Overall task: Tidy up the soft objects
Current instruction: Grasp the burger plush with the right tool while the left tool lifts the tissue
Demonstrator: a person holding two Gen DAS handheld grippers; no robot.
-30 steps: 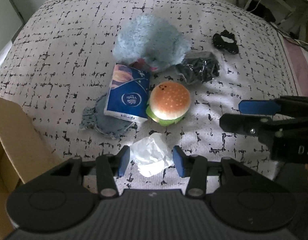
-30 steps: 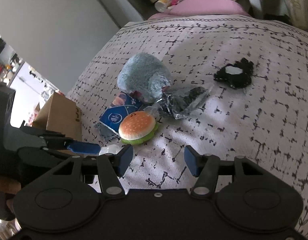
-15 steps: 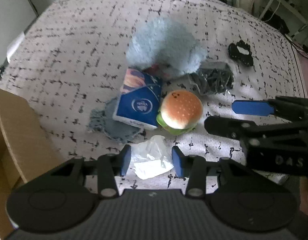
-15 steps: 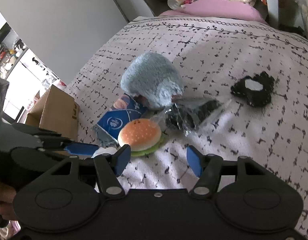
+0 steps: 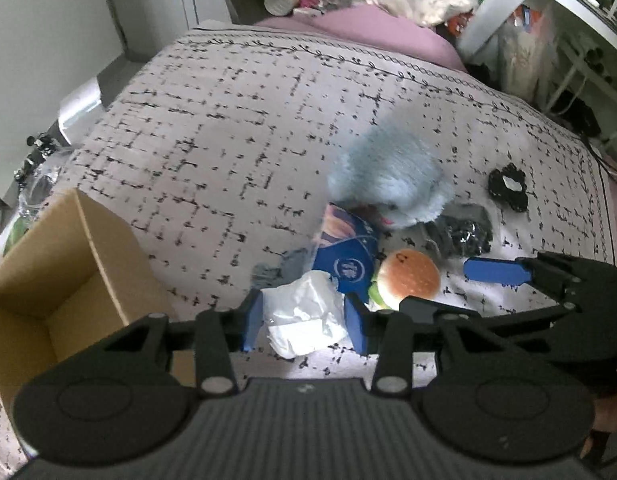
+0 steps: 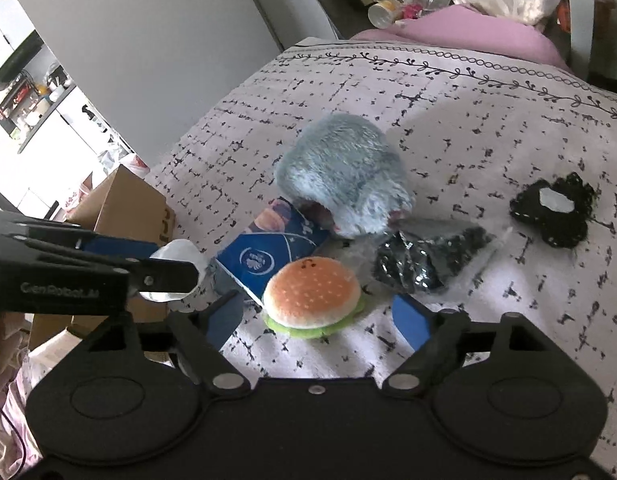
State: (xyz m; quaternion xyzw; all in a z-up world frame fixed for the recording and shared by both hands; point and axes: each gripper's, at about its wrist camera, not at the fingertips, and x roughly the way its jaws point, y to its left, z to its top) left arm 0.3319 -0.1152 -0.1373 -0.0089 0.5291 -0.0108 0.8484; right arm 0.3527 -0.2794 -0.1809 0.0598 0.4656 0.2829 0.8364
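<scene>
Left wrist view: the left gripper (image 5: 304,322) has its blue fingers spread on either side of a crumpled white plastic bag (image 5: 304,318), which sits right between them at 12 o'clock; whether the pads touch it I cannot tell, and it looks not yet pinched. The open cardboard box (image 5: 64,280) waits at about 9 o'clock, near the fingers. Beyond the bag, at 1 o'clock, lie a blue tissue pack (image 5: 346,258) with a round white logo too blurred to read, and the burger plush (image 5: 408,276) just beside it. The fluffy blue plush (image 5: 388,178) lies further off at 1 o'clock. The right gripper (image 5: 448,290) reaches in from 3 o'clock, its fingers apart, one on each side of the burger.

Right wrist view: the right gripper (image 6: 318,316) stands wide open with the burger plush (image 6: 312,298) dead ahead between its fingertips, its flat side down and its long axis running across the gap. I'd judge this hand far nearer the burger than the other one. The left gripper's body enters at 9 o'clock, with lettering that seems to read "GenRobot". The tissue pack (image 6: 264,254) lies at 11 o'clock, touching the burger.
</scene>
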